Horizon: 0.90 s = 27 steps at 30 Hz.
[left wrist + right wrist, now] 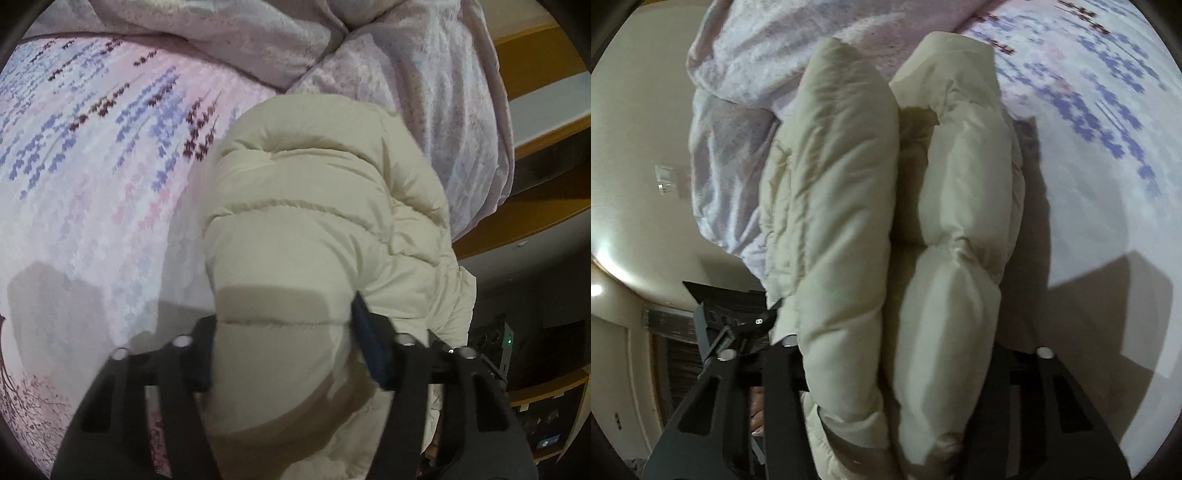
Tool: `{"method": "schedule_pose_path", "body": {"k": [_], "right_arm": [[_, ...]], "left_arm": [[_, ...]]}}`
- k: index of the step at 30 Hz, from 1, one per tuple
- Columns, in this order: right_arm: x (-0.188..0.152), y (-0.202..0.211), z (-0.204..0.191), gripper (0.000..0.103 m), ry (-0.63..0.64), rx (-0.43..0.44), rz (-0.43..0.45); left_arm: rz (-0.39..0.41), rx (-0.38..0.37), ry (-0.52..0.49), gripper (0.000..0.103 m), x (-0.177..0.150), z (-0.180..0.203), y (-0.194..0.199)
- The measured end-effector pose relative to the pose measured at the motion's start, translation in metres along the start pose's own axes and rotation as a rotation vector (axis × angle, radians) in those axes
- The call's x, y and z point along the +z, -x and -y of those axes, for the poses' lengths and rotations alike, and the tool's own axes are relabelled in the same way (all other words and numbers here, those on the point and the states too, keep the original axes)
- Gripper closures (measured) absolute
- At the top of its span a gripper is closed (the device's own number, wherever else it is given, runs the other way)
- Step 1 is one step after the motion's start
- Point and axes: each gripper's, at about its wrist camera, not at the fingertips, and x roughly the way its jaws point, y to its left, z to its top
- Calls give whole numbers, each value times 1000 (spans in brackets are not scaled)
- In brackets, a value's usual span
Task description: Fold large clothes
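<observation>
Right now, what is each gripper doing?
Left gripper: shut on the cream puffer jacket.
Right gripper: shut on the same jacket, two padded folds between its jaws.

No words to read

No words, names or numbers could be read in either view. A tiny lit mark showed on the dark device (759, 320) beside the cream jacket (846, 206) in the right wrist view, but it was too small to tell what it said. A small green light (509, 341) glowed on a dark box in the left wrist view, and it had no letters
</observation>
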Motion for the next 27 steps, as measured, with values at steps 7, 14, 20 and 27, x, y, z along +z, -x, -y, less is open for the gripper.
{"method": "schedule_pose_path", "body": {"k": [7,14,20,27], "right_arm": [[22,-21,-40,73,95,34,3],[41,-60,-82,74,177,61,-32],[47,-91,-104,74,229,51,-77],[44,-112,-105,65,313,-138,-87]], "left_arm": [[109,-25,-25,69,22,-2,36],[207,7,-9,69,46,-21,71],[253,58,4,69,64,-40,91],[231,224,-48,61,71,-48,73]]}}
